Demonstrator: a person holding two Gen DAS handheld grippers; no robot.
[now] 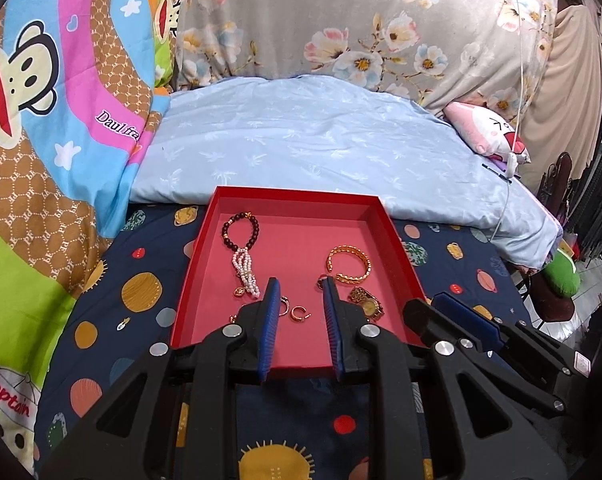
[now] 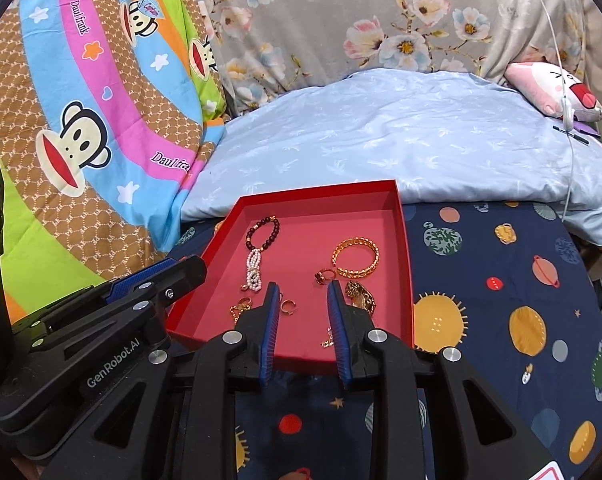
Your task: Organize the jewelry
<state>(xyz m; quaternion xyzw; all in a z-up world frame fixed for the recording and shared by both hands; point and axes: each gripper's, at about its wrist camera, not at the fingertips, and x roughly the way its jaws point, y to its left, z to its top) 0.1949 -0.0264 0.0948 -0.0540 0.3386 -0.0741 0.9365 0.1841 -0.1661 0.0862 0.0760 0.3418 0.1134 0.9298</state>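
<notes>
A shallow red tray (image 1: pixel 237 208) (image 2: pixel 405 280) lies on the bed. In it are a dark bead bracelet (image 1: pixel 239 230) (image 2: pixel 263 232) with a pearl tassel (image 1: pixel 247 270) (image 2: pixel 253 270), a gold bangle (image 1: pixel 349 266) (image 2: pixel 355 258), a gold watch (image 1: pixel 365 300) (image 2: pixel 361 294), small gold hoops (image 1: pixel 299 313) (image 2: pixel 288 306), a ring (image 2: pixel 325 275) and a thin chain (image 2: pixel 328 339). My left gripper (image 1: pixel 299 284) is open and empty above the tray's near part. My right gripper (image 2: pixel 303 286) is open and empty beside it, over the near edge.
The tray sits on a dark blue planet-print sheet (image 1: pixel 141 292) (image 2: pixel 501 300). A light blue pillow (image 1: pixel 301 136) (image 2: pixel 401 136) lies behind it. A cartoon monkey blanket (image 1: pixel 41 120) is at left. A pink plush (image 1: pixel 489 132) and a white cable (image 2: pixel 569 112) are at right.
</notes>
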